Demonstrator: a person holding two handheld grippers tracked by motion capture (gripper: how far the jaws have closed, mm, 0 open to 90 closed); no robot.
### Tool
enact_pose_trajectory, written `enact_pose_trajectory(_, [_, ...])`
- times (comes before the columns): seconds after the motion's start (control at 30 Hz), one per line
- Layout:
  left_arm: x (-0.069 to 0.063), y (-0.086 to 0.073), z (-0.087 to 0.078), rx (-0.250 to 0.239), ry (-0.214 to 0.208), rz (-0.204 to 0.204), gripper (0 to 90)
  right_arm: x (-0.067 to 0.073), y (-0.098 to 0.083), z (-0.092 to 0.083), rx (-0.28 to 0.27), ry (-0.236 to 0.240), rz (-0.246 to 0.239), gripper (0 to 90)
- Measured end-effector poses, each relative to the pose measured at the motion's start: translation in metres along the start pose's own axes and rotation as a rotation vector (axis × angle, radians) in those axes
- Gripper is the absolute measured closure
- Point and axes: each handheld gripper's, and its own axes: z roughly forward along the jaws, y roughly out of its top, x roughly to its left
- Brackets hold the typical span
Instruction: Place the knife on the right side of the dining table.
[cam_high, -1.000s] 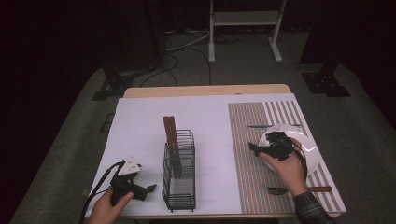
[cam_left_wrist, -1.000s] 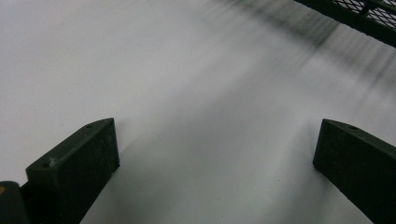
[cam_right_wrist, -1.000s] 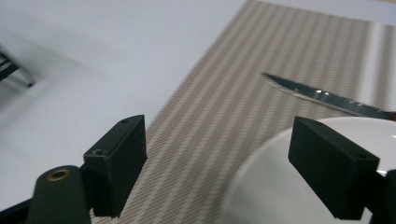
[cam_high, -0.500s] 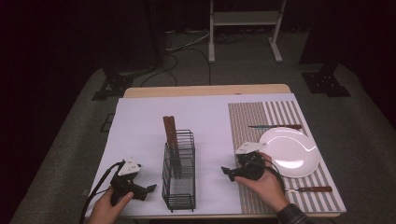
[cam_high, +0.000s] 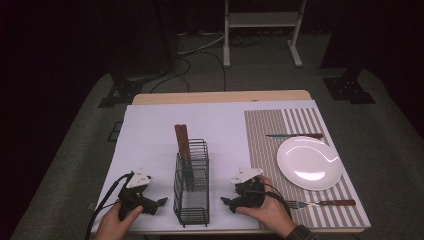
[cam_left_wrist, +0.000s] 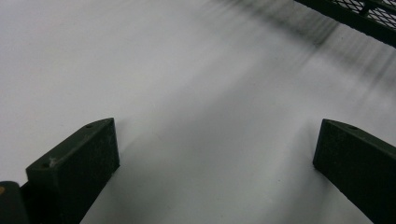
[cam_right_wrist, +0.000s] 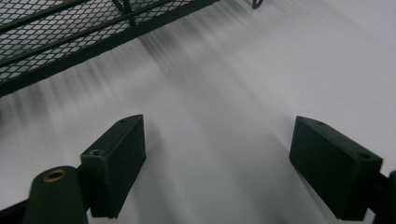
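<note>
While the room around it lies dark, with grey carpet, cables on the floor and a pale metal stand (cam_high: 261, 27) beyond the far edge, the table (cam_high: 220, 97) is lit and mostly covered by a white sheet (cam_high: 150, 135). A striped placemat (cam_high: 265, 135) covers the right part of the table, reaching toward its right edge. On the mat sits a white plate (cam_high: 309, 163), with a knife (cam_high: 295, 135) just beyond it toward the far edge and a fork (cam_high: 320, 203) between the plate and the near edge. A black wire rack (cam_high: 191, 185) stands on the sheet near the middle of the near edge, and two brown handles (cam_high: 182, 142) rise from its far end.

At the near edge, the left gripper (cam_high: 159, 202) rests left of the rack and the right gripper (cam_high: 226, 201) right of it, each held by a hand and pointing toward the rack.

The left gripper view adds what the high view cannot resolve: its fingers (cam_left_wrist: 74, 163) stand wide apart over bare white sheet, the rack's mesh (cam_left_wrist: 369, 14) at the upper right corner. The right gripper view likewise shows fingers (cam_right_wrist: 116, 158) spread wide with nothing between, and the rack's mesh (cam_right_wrist: 56, 32) at upper left.
</note>
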Motion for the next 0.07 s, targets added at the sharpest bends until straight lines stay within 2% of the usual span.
enact_pose_trajectory(0.07, [-0.0001, 0.0, 0.0, 0.001, 0.001, 0.001, 0.0, -0.0002, -0.0009, 0.0001, -0.007, 0.002, 0.003, 16.4])
